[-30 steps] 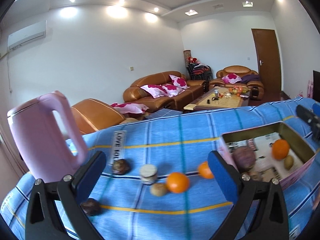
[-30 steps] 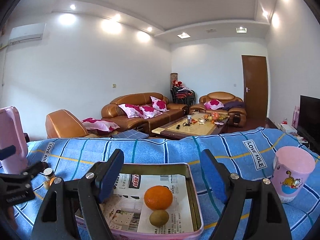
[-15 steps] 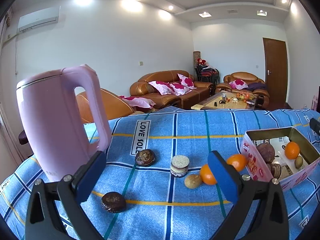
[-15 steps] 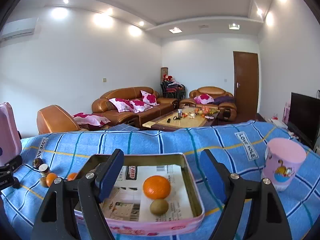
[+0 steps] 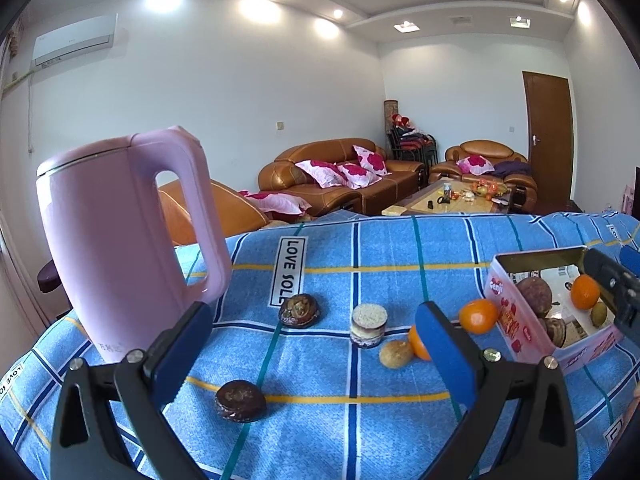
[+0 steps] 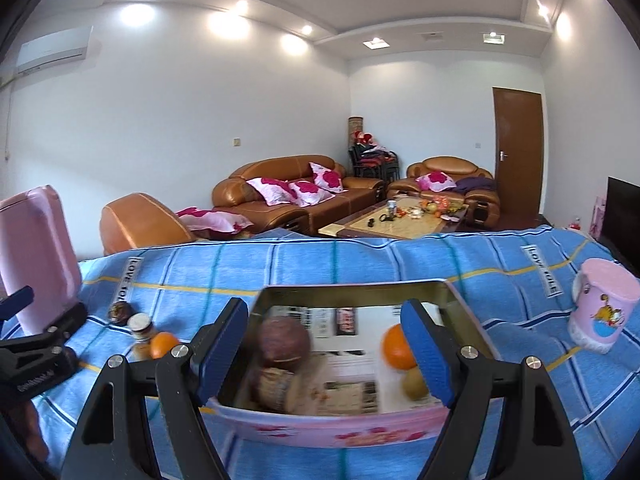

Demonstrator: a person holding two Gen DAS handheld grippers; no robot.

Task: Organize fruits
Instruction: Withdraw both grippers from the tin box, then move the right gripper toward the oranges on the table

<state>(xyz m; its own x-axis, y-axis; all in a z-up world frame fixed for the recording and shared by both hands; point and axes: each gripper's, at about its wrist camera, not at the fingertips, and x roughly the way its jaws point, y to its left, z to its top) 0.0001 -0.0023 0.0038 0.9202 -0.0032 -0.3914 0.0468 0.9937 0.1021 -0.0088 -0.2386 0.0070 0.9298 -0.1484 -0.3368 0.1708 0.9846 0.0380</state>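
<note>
A pink tin box (image 6: 352, 289) lined with newspaper holds a purple round fruit (image 6: 284, 340), an orange (image 6: 394, 346) and a kiwi (image 6: 412, 382). My right gripper (image 6: 324, 348) hovers open over the box's near side, with nothing between its pads. On the blue cloth left of the box lie two oranges (image 5: 478, 316), one (image 5: 417, 343) partly behind a finger, and a tan fruit (image 5: 396, 354). There too are a small jar (image 5: 369, 325) and two dark round pieces (image 5: 299, 311) (image 5: 240, 400). My left gripper (image 5: 312, 346) is open and empty above them.
A tall pink kettle (image 5: 120, 248) stands close to my left gripper's left finger. A pink cup (image 6: 602, 304) sits on the cloth right of the box. My right gripper (image 5: 616, 284) shows over the box's far right corner in the left wrist view. Sofas and a coffee table lie beyond the table edge.
The left wrist view swung left, so the kettle grew and the box slid to the right edge. My right gripper shifted left over the box, bringing the purple fruit between its fingers' lines.
</note>
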